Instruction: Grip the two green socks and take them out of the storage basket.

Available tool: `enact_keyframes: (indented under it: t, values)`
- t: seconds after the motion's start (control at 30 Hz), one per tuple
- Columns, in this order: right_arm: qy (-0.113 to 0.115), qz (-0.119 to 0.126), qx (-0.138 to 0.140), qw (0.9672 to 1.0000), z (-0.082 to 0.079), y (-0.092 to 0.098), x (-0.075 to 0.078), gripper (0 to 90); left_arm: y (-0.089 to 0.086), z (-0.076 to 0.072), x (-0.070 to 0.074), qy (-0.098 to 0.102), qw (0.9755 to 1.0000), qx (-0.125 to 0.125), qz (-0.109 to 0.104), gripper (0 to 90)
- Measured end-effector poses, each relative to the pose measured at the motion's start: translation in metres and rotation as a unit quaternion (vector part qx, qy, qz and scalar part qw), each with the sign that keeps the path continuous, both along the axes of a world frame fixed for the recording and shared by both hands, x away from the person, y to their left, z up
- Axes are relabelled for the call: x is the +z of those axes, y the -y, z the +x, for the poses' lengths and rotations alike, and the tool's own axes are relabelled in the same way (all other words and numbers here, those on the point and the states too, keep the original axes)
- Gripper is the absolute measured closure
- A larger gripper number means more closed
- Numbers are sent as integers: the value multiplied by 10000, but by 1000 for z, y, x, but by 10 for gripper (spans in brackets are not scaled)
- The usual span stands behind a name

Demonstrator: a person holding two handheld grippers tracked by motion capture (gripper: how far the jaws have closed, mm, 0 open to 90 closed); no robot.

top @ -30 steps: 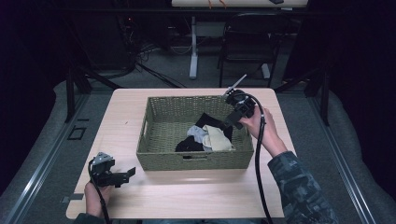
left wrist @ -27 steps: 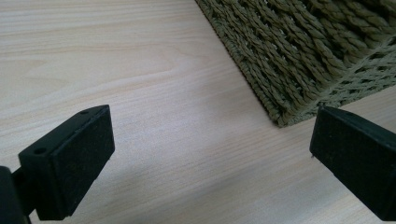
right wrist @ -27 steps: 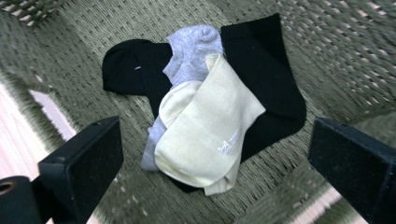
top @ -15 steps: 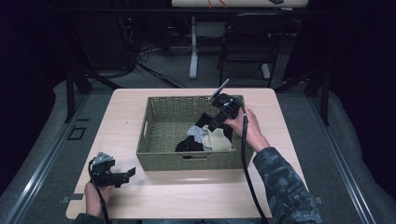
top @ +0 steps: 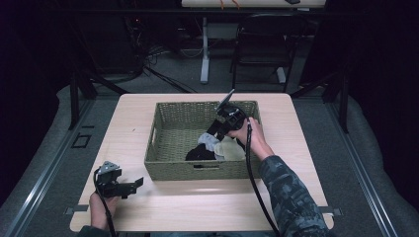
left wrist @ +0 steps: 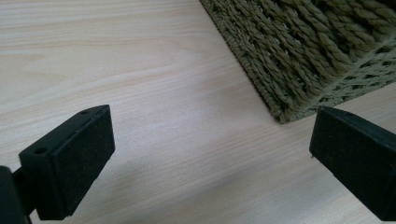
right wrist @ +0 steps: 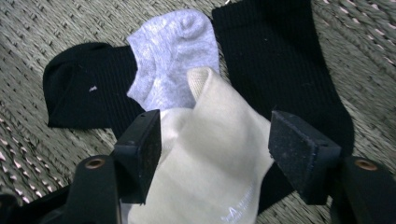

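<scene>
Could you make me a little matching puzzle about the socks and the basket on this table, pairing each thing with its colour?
Things:
1. woven basket
2. sock between the right gripper's jaws
3. small sock lying above it in the right gripper view
4. long ribbed sock on the basket floor

Colours:
A. black
B. cream
C. olive green
D. light grey

Pairs: 1-C, 2-B, 3-D, 4-A
</scene>
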State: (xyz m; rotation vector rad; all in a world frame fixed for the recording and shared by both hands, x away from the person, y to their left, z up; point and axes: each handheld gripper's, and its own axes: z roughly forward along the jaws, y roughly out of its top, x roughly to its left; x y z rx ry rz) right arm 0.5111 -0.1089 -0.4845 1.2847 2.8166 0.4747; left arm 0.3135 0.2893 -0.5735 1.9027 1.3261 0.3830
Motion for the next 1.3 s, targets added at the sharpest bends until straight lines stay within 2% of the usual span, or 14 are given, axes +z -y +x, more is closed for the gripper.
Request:
enact_keyframes:
  t: [0.1, 0.2, 0.23, 0.33, 0.43, 0.47, 0.53, 0.6, 0.63, 0.8, 0.9, 1.0, 1.07, 1.3]
  values:
    - [-4, -83, -6, 10000, 2, -2, -2, 378, 0, 0, 1, -34, 10000, -31, 32, 3]
    - [0, -36, -107, 9999, 3, -2, -6, 399, 0, 0, 0, -35, 10000, -19, 7, 3]
    - [-118, -44, -74, 9999, 5, -1, -8, 431, 0, 0, 0, -40, 10000, -29, -3, 3]
    - [-187, -52, -90, 9998, 7, 0, -11, 461, 1, 0, -1, -34, 10000, -53, -10, 3]
    - [-270, -76, -104, 9996, 9, 0, -14, 583, 1, 1, -1, -35, 10000, -73, 3, 3]
    - [-270, -76, -104, 9996, 9, 0, -14, 583, 1, 1, -1, -35, 10000, -73, 3, 3]
    - [-299, -63, -167, 9994, 9, 0, -15, 720, 1, 1, -1, -49, 10000, -53, -6, 3]
    - [-346, -40, -189, 9992, 8, 0, -15, 755, 1, 1, -1, -39, 10000, -67, 9, 3]
    - [-358, -65, -196, 9991, 8, 1, -16, 829, 1, 1, -1, -38, 10000, -69, 9, 3]
    - [-313, -95, -214, 9992, 7, 2, -14, 866, 1, 1, -1, -37, 10000, -68, 9, 3]
    - [-232, -60, -208, 9995, 4, 5, -2, 867, 1, 1, -1, -33, 10000, -73, 9, 3]
    - [-39, 35, -208, 9998, 1, 8, 9, 867, 1, 1, -1, -35, 10000, -77, 4, 3]
    - [-50, -4, -133, 9999, 0, 10, 18, 867, 1, 1, -1, -36, 10000, -78, 3, 3]
    - [213, 97, -156, 9996, -8, 16, 45, 866, 2, 1, 0, -54, 10000, -78, 11, 3]
